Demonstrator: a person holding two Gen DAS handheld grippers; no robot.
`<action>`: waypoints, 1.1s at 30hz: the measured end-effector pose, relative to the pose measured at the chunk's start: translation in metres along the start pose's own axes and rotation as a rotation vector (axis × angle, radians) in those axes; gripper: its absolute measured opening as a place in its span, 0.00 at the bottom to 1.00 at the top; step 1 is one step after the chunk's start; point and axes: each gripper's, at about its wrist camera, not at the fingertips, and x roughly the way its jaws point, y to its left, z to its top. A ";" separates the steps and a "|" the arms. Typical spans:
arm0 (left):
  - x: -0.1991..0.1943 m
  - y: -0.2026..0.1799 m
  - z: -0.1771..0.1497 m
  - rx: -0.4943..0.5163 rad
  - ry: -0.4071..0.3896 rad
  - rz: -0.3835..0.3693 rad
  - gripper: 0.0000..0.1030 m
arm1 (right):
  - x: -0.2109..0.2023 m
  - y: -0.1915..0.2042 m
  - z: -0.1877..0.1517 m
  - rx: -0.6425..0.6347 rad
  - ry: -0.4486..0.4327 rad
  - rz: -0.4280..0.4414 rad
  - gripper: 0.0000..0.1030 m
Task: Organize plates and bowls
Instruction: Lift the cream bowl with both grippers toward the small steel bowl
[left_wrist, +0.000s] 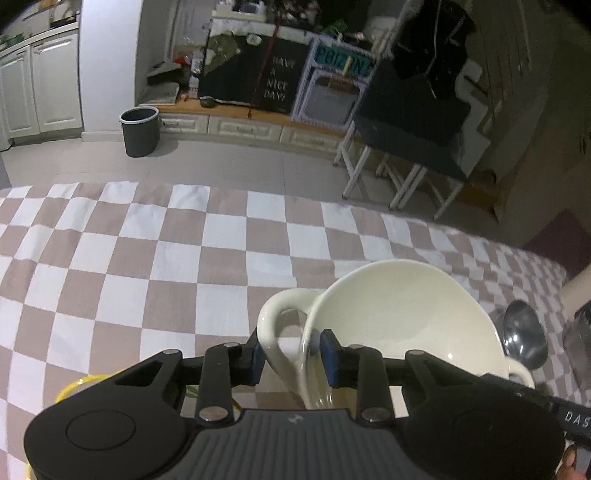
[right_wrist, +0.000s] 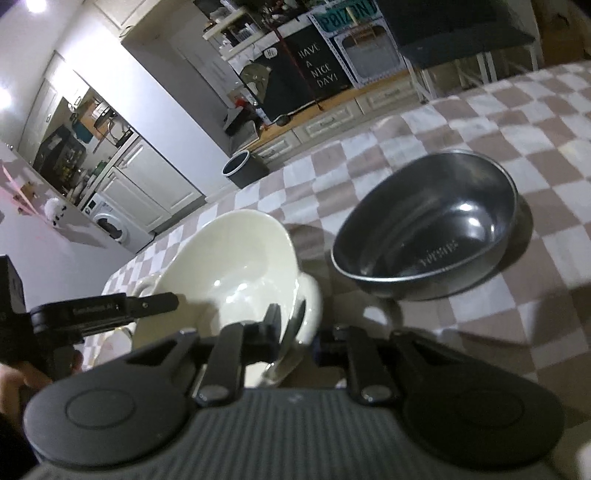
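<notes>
A cream two-handled bowl (left_wrist: 399, 317) hangs tilted just above the checked tablecloth (left_wrist: 147, 258). My left gripper (left_wrist: 293, 354) is shut on its near side, one blue pad outside the left handle and the other inside the rim. In the right wrist view my right gripper (right_wrist: 297, 332) closes on the opposite handle of the cream bowl (right_wrist: 236, 258), with a thin metal piece pinched alongside. That piece looks like a spoon (left_wrist: 524, 339) in the left wrist view. A steel bowl (right_wrist: 432, 229) sits on the cloth to the right, apart from both grippers.
A yellow rim (left_wrist: 74, 386) shows under the left gripper's body. Beyond the table's far edge stand a dark bin (left_wrist: 139, 131), low drawers and a white-legged stand (left_wrist: 406, 147). A person's hand (right_wrist: 18, 376) holds the left gripper.
</notes>
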 end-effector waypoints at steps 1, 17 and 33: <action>0.000 0.001 -0.002 -0.019 -0.014 -0.005 0.30 | 0.001 0.000 0.000 -0.002 -0.006 0.002 0.19; 0.009 0.011 0.021 0.039 0.050 -0.023 0.62 | 0.000 -0.034 0.009 0.186 0.039 0.079 0.34; 0.014 -0.004 0.013 0.048 0.066 -0.014 0.37 | -0.009 -0.006 0.009 0.046 0.060 0.020 0.18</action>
